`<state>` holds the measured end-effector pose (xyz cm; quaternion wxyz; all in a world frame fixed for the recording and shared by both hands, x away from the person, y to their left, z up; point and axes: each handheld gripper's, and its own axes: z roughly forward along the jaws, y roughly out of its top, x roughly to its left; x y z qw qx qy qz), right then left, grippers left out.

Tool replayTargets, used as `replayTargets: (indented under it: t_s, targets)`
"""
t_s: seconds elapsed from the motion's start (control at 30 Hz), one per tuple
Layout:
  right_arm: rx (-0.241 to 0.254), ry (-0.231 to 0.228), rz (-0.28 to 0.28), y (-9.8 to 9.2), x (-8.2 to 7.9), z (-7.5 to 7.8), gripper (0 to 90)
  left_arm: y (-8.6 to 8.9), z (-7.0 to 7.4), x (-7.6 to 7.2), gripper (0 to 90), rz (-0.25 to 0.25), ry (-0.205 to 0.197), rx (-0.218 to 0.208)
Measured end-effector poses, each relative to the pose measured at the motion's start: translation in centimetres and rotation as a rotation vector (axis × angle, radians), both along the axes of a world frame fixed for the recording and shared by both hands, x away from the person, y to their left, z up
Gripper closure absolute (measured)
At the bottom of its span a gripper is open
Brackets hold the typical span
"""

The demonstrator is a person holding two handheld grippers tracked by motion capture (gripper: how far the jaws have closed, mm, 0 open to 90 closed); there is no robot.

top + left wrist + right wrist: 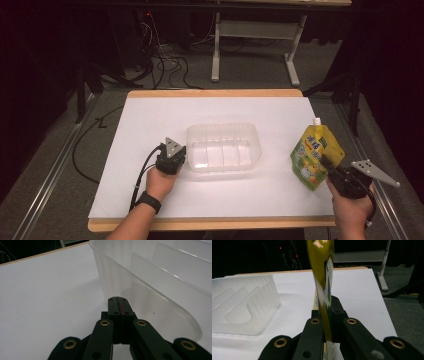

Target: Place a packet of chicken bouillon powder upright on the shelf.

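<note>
A clear plastic bin (223, 147) with dividers stands in the middle of the white table top; its near wall (150, 290) rises just right of my left gripper's tips. My left gripper (170, 159) rests at the bin's left end, its jaws pressed together with nothing between them (117, 299). A yellow-green spouted drink pouch (316, 155) is held at the right side of the table. My right gripper (334, 172) is shut on the pouch's lower edge. In the right gripper view the pouch (322, 277) rises edge-on from between the jaws.
The wooden table edge (215, 93) borders the white sheet at the far side. A desk frame (255, 35) and cables (165, 60) stand on the floor beyond. The bin (244, 305) lies to the left of the held pouch.
</note>
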<state>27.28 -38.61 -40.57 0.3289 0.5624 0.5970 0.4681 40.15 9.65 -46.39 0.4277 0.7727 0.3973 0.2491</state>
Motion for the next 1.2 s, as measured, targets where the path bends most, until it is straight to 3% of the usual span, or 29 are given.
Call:
replayTargets:
  t_s: [0.43, 0.63, 0.83, 1.0, 1.2]
  targets:
    - [0.005, -0.056, 0.003, 2.0, -0.5, 1.8, 90.0, -1.8, 0.1, 0.0, 86.0, -0.045, -0.008, -0.012]
    - [0.011, -0.072, -0.004, 2.5, -0.4, 2.5, 90.0, -0.7, 0.8, -0.1, 82.5, -0.022, -0.015, -0.044]
    - [0.032, -0.105, -0.002, 3.4, 0.3, 4.0, 90.0, 0.7, 1.5, -0.8, 63.9, -0.016, -0.038, -0.074]
    - [0.046, -0.134, 0.011, 4.1, 0.8, 5.2, 90.0, 1.2, 1.8, -1.6, 56.2, -0.026, -0.062, -0.077]
    - [0.074, -0.174, 0.029, 5.5, 1.4, 6.8, 90.0, 1.6, 1.9, -1.9, 51.6, -0.037, -0.06, -0.088]
